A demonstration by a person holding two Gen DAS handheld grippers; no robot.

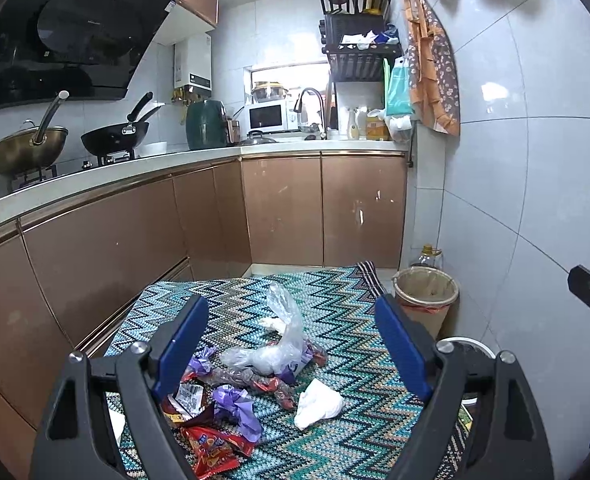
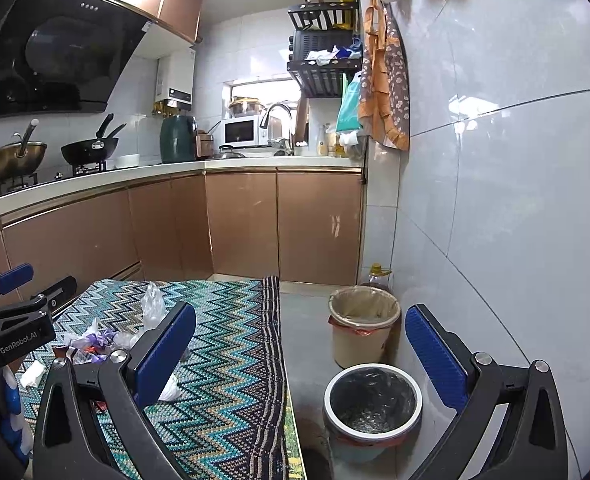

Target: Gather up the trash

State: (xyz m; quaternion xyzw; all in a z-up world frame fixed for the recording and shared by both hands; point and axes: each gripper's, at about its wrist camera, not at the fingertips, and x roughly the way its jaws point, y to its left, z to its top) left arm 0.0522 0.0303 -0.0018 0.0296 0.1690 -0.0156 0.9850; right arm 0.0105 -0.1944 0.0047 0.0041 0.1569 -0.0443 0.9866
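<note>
**Both grippers empty above the litter**

Left wrist view: the left gripper (image 1: 291,344) hangs wide open, holding nothing, over the clear plastic bag (image 1: 281,340), crumpled tissue (image 1: 318,403) and red snack wrapper (image 1: 211,446) on the zigzag cloth (image 1: 347,304).

Right wrist view: the right gripper (image 2: 301,350) gapes empty near the black-lined bin (image 2: 373,404). Flimsy film may slip free or drag neighbouring wrappers along.

Both views look forward along their own blue fingers, down over the zigzag cloth (image 1: 335,304) (image 2: 231,320) towards the kitchen counter (image 1: 199,156) (image 2: 175,168); the left sits near above the litter, the right further right, above the bins (image 2: 373,400)
</note>
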